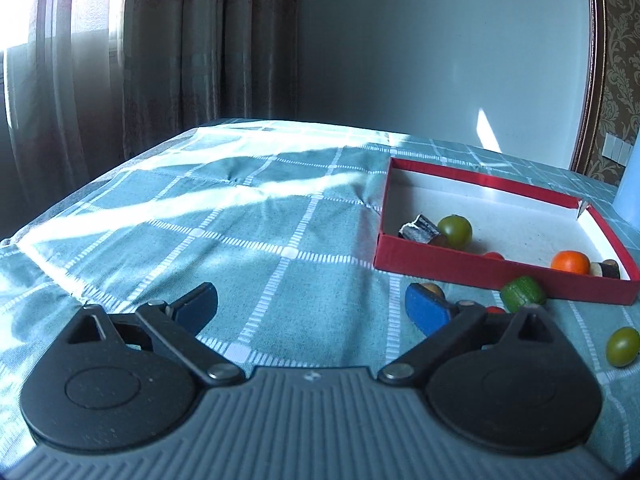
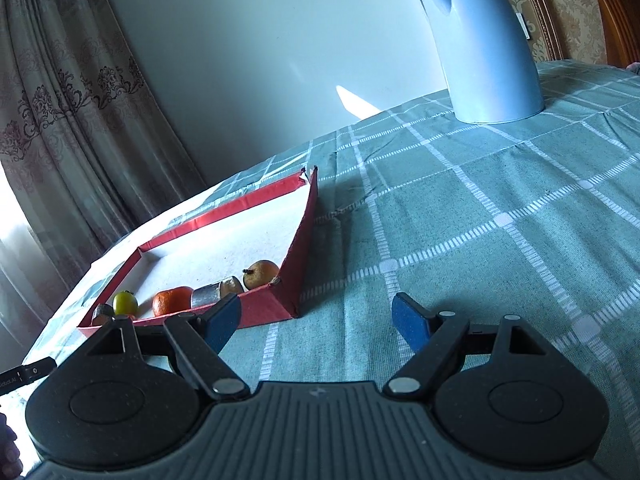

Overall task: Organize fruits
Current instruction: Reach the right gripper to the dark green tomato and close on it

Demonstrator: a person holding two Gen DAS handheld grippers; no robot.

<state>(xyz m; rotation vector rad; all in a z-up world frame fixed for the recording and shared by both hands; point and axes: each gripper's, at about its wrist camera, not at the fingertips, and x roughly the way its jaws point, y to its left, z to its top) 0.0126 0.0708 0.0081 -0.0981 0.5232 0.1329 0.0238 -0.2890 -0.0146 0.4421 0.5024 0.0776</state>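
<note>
A shallow red box (image 1: 472, 270) with a white floor lies on the checked cloth at the right of the left wrist view. In it are a green fruit (image 1: 455, 231), an orange (image 1: 569, 262) and grey cylinder pieces (image 1: 420, 229). Outside its near wall lie a green block (image 1: 523, 293), a green fruit (image 1: 622, 346) and small red and tan pieces partly hidden by my finger. My left gripper (image 1: 310, 306) is open and empty, left of them. The right wrist view shows the box (image 2: 296, 256) with an orange (image 2: 173, 300), a yellow-green fruit (image 2: 125, 303) and a brown pear (image 2: 261, 274). My right gripper (image 2: 316, 320) is open and empty.
A tall light-blue jug (image 2: 486, 44) stands on the cloth at the back right of the right wrist view. Curtains (image 1: 180, 60) hang beyond the table's far left edge, and a pale wall is behind.
</note>
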